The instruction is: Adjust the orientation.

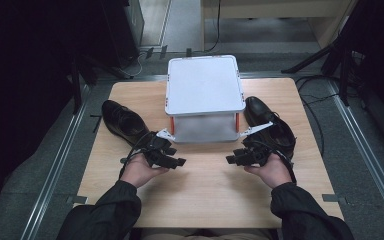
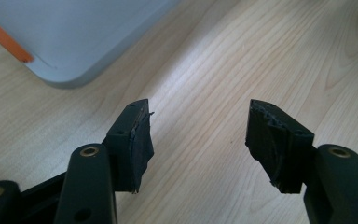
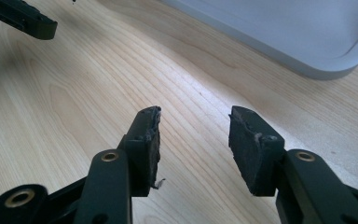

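Nearest, two dark sleeves enter from the bottom edge of the high view; left hand (image 1: 139,171) and right hand (image 1: 271,171) rest low over the table (image 1: 205,195), each holding a gripper, well apart from one another.

Left gripper (image 1: 180,162) points inward toward table centre; in its own view the jaws stand wide apart with bare wood grain between them, nothing held; pads (image 2: 140,144) worn and ragged at the edges.

Right gripper (image 1: 230,160) mirrors it, pointing inward; jaws parted somewhat less, nothing between them but table; pads (image 3: 249,149) chipped; tip of the other gripper shows at its view's top left corner.

Beyond the grippers, mid-table: a pale grey box (image 1: 205,85) with closed lid, orange clips at its front corners; its rounded corner shows in both gripper views.

Flanking the box: left shoe (image 1: 122,121), black leather, lying angled just beyond the left hand; right shoe (image 1: 267,122), black, partly behind the right gripper, close beside the box.

Farther off: grey floor, cables, dark stands.
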Motion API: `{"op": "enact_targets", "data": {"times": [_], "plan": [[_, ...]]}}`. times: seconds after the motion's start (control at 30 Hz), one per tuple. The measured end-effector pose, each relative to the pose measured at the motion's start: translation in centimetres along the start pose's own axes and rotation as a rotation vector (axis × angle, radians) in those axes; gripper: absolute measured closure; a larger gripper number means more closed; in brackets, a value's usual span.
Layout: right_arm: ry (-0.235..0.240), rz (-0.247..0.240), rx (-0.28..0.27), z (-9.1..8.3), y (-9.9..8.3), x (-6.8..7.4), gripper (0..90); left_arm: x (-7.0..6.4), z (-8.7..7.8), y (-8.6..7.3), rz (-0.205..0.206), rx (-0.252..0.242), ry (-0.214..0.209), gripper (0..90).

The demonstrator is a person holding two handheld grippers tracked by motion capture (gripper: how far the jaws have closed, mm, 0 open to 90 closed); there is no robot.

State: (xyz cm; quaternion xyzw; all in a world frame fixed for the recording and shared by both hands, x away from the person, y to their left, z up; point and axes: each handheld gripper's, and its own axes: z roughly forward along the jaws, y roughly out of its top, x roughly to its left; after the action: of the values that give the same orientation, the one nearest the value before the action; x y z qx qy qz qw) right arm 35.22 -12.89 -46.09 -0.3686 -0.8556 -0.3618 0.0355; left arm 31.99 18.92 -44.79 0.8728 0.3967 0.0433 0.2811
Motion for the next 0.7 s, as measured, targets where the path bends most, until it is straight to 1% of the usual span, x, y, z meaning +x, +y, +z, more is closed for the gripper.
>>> {"op": "enact_targets", "data": {"times": [0.07,0.13,0.17,0.2,0.27,0.3,0.37,0.53,0.7], "plan": [[0.001,0.001,0.003,0.00,-0.06,-0.09,54.0,0.03,0.09,-0.01,0.003,0.009,0.003,41.0],[0.003,-0.006,0.012,0.02,-0.09,-0.20,53.9,0.07,0.07,0.05,-0.012,-0.001,-0.009,41.2],[-0.001,-0.014,0.027,0.09,-0.13,-0.25,54.0,0.10,0.04,0.06,-0.014,-0.003,-0.010,41.9],[-0.001,-0.017,0.034,0.13,-0.15,-0.27,54.0,0.17,-0.02,0.07,-0.012,0.000,-0.011,42.3],[-0.001,-0.017,0.034,0.16,-0.16,-0.29,53.9,0.26,0.00,0.04,-0.029,0.005,-0.018,42.7],[0.003,-0.013,0.031,0.14,-0.15,-0.30,53.9,0.26,0.00,0.04,-0.029,0.005,-0.018,42.6],[0.005,-0.008,0.028,0.12,-0.14,-0.31,53.5,0.34,0.03,0.03,-0.042,0.015,-0.032,42.7],[0.014,0.019,0.026,0.10,-0.17,-0.39,51.7,0.34,0.01,0.05,-0.048,0.018,-0.039,42.8],[0.014,0.019,0.029,0.10,-0.23,-0.51,52.3,0.43,-0.09,0.03,-0.048,0.021,-0.040,44.0]]}}
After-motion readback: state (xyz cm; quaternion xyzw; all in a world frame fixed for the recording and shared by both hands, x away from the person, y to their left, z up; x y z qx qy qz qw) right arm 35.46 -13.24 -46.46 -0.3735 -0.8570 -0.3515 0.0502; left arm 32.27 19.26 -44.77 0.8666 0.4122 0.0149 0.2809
